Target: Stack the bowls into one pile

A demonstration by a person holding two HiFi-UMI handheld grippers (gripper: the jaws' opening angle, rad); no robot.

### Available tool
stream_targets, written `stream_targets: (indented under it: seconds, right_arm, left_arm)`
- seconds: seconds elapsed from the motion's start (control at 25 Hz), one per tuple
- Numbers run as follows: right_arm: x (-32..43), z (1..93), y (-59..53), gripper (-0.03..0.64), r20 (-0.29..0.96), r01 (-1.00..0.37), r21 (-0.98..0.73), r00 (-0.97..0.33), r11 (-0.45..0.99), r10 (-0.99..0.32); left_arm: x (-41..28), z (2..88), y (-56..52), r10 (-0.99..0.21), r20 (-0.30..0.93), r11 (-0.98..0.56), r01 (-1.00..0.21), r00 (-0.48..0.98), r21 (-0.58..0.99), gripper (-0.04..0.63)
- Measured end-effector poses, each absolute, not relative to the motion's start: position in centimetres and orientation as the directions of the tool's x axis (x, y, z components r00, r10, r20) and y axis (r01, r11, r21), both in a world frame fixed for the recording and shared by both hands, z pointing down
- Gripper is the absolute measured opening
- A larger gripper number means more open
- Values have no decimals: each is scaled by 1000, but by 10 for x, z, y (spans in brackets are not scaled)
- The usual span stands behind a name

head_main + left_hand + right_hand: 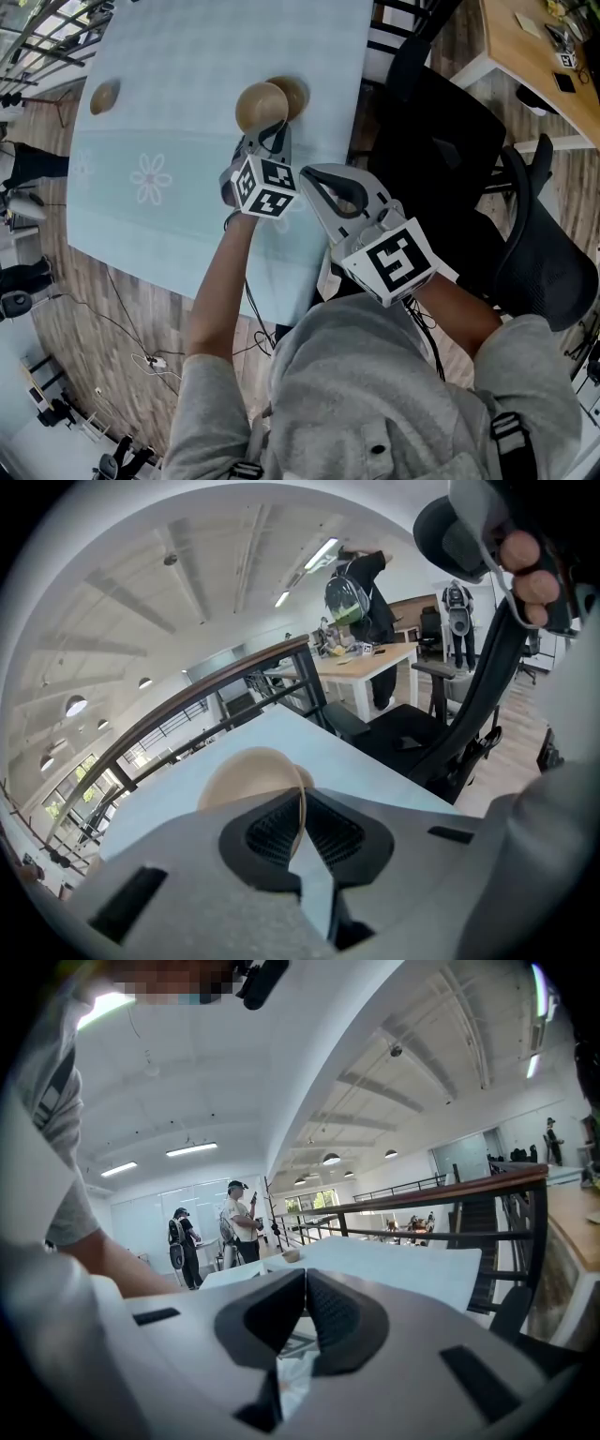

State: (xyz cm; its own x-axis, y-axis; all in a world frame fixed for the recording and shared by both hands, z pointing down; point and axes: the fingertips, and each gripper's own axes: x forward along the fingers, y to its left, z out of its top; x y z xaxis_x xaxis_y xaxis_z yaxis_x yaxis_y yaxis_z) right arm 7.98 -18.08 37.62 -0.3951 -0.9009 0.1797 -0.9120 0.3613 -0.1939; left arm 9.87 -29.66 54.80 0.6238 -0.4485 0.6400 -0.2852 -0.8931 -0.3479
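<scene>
Your left tongs [302, 822] are clenched on the thin rim of the tan bowl [246, 772], its wall pinched edge-on between the ribbed pads. From the head view that bowl sits tilted at the tips, just beside the darker bowl [294, 91] on the table [187, 56]. I can't tell whether the tan one is clear of the table. Your right tongs [302, 1312] are clenched too, pads together with nothing between them, low by your body at the table's near edge and taking no part. Out to the left, well apart from that pair, the small bowl [103, 97] stands alone. I read this as the carry step: one bowl in the grip, no pile clearly built yet. The next move calls for levelling the tan bowl over the darker one, centring it, lowering until it seats, and only then letting the rim go. A tilted release could leave it skewed or nudge the bowl underneath. After that, the small bowl on the left looks like the last one to fetch.
</scene>
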Motion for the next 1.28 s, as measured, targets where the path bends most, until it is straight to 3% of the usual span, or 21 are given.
stream_targets:
  seconds: [0.44, 0.68, 0.92, 1.28]
  right_arm:
    - [83, 365, -174, 26, 150, -909, -230, -385, 346, -911]
    - [97, 374, -158, 27, 167, -921, -249, -344, 298, -924]
    - [106, 375, -151, 26, 161, -927, -245, -328, 284, -931]
    - [117, 374, -141, 27, 144, -924, -252, -330, 288, -933]
  left_arm:
    - [133, 568, -301, -398, 682, -913, -192, 614, -360, 31]
    - [132, 580, -308, -372, 687, -928, -237, 625, -287, 34]
    - [135, 573, -304, -371, 671, -929, -261, 642, -264, 100]
    - [99, 522, -290, -462, 590, -884, -401, 662, -242, 98]
